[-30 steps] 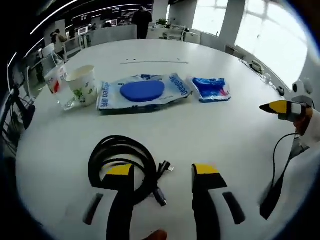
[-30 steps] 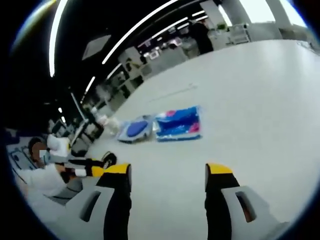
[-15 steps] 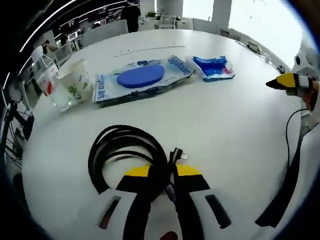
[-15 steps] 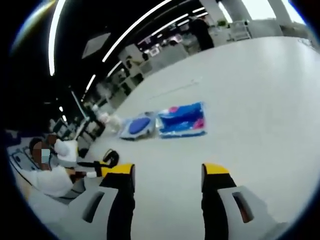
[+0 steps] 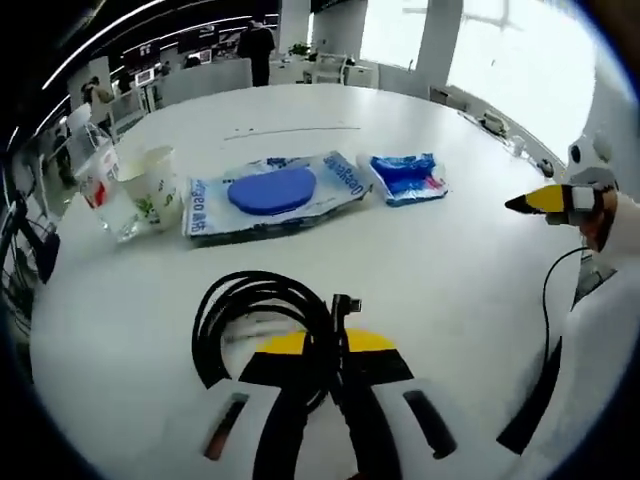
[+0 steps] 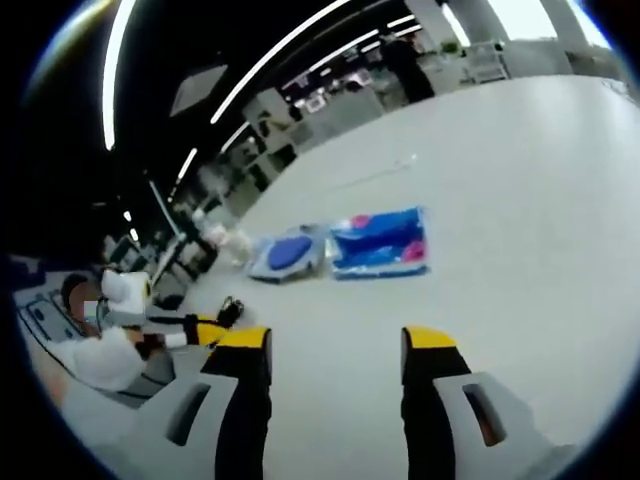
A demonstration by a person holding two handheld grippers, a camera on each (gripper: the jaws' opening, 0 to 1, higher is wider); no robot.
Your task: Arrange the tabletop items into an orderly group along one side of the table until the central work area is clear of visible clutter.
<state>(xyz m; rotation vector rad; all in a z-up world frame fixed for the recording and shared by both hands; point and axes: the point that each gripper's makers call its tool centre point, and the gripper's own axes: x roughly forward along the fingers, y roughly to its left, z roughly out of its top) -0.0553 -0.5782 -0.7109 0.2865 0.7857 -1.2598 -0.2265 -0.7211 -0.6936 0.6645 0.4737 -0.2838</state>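
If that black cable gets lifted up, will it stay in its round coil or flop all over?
Probably flop. The black cable lies in loose loops with no tie visible, so they would likely sag and spread. The left hand-held gripper is shut on just one side, so the rest may dangle. It looks thin, so likely light.

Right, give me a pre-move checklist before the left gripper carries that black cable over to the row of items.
1. Left gripper shut on the coiled black cable: ok, its yellow-tipped jaws are together on the strand by the plug.
2. Whole coil off the white table: not ok, most loops lie flat.
3. Right gripper free: ok, jaws apart with nothing between.
4. Path to the row: ok, bare table lies between the cable and the clear bag with the blue disc.
5. Row in place: ok, the white paper cup, the bag and the blue wrapped pack sit in line.
6. Grip firmness: cannot tell.
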